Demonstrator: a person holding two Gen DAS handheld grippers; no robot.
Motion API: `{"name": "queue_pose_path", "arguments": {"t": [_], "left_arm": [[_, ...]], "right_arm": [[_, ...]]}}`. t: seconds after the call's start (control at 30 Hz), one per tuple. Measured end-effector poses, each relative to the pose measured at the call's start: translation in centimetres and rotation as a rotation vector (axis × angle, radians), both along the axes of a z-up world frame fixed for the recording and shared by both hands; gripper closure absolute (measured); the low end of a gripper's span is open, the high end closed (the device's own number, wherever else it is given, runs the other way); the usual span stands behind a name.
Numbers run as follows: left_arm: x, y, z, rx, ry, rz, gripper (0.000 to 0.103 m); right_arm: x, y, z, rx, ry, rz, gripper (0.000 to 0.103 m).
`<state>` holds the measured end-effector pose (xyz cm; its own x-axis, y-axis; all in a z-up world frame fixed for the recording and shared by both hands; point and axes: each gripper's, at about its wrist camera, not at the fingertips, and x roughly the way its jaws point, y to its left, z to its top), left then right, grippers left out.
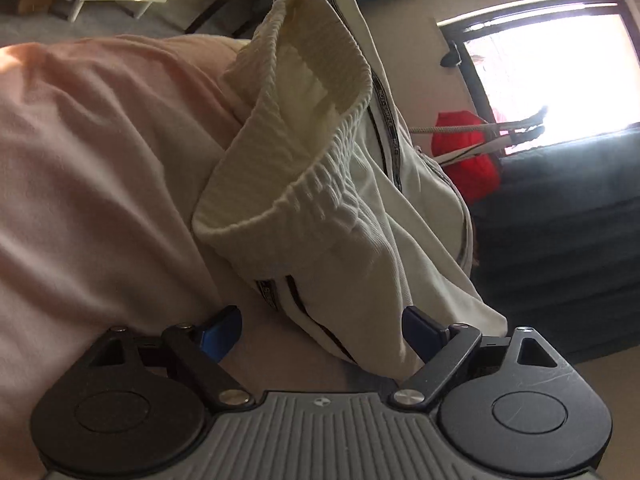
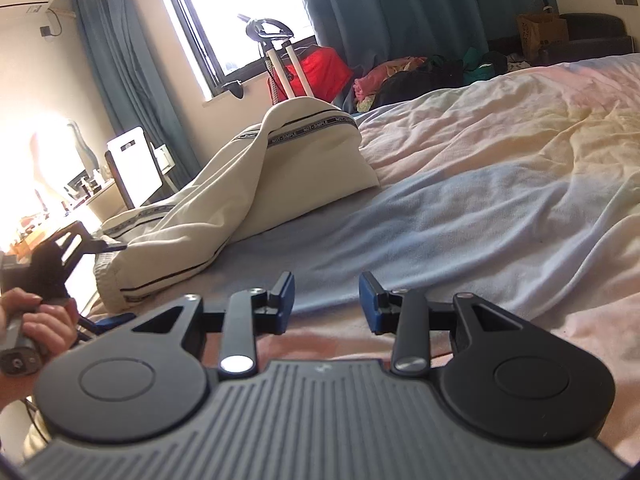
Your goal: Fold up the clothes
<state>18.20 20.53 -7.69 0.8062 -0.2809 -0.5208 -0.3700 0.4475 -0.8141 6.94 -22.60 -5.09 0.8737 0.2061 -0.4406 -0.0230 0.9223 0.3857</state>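
We reach the spread left gripper [image 1: 320,330] toward the cream trousers [image 1: 360,208]; beside them our right gripper [image 2: 327,300] hovers apart, grasp pending.

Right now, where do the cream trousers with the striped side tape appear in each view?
Left wrist: the cream trousers fill the centre, waistband up, hanging over the pink bedding.
Right wrist: left of centre, draped on the bed, reaching toward the left edge.
Shared landmark: the red garment by the window.
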Motion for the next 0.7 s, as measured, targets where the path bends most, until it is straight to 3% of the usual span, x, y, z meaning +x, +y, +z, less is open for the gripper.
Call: {"name": "queue_pose_path", "arguments": {"t": [0.17,0.33,0.47,0.5,0.6,0.7], "left_arm": [[-0.5,0.6,-0.8,-0.050,-0.124,0.059,0.027],[-1.0,0.8,-1.3,-0.122,-0.249,0.020,0.026],[-0.7,0.1,-3.5,-0.117,-0.129,0.044,0.033],[-0.7,-0.1,-3.7,-0.106,-0.129,0.050,0.035],[-0.4,-0.1,-4.3,-0.105,-0.161,0.057,0.026],[-0.3,0.5,-4.3,-0.108,-0.162,0.054,0.039]], "right_arm": [[1.2,0.5,-0.7,0.017,0.022,0.007,0.063],[2.9,1.0,-2.0,0.054,0.073,0.019,0.063],[3.7,1.1,-2.4,0.069,0.084,0.020,0.063],[3.8,1.1,-2.5,0.073,0.087,0.018,0.063],[4.1,1.0,-2.8,0.079,0.092,0.015,0.063],[4.3,1.1,-3.1,0.041,0.078,0.002,0.063]]}}
